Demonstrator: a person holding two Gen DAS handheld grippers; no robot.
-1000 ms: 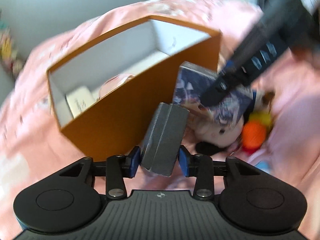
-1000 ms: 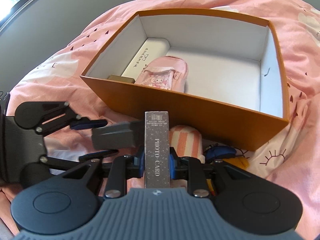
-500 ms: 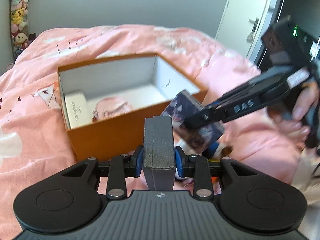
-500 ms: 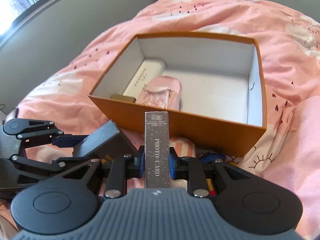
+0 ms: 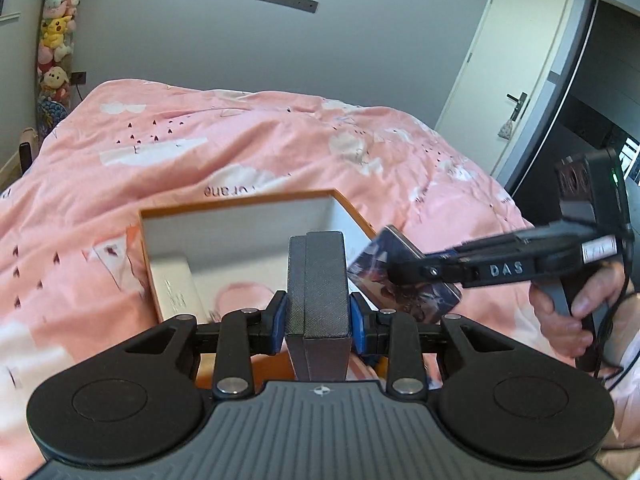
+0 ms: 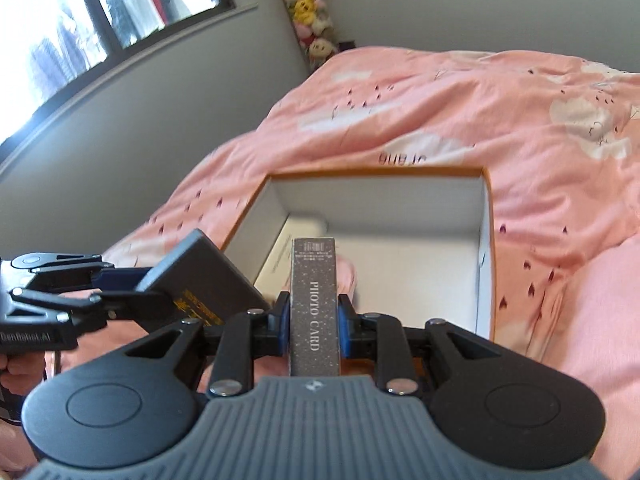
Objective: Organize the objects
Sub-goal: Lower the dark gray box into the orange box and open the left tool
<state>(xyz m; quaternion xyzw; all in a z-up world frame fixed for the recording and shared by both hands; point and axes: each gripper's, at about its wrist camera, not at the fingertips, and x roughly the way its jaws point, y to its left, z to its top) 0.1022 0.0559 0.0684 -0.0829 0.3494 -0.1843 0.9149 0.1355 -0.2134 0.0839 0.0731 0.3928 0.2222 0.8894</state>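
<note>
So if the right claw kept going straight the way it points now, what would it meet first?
Probably the inside of the orange box. The right claw, shut on the photo card box, points over the near rim into the white interior, likely toward the pink pouch. Depth is unclear.

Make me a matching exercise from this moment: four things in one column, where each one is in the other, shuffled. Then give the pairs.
Things:
1. grey case
2. photo card box
3. white flat box
4. plush toys

Places:
A. lying inside the orange box
B. clamped in the right claw
C. stacked in the room corner
D. clamped in the left claw

Pairs: 1-D, 2-B, 3-A, 4-C
</note>
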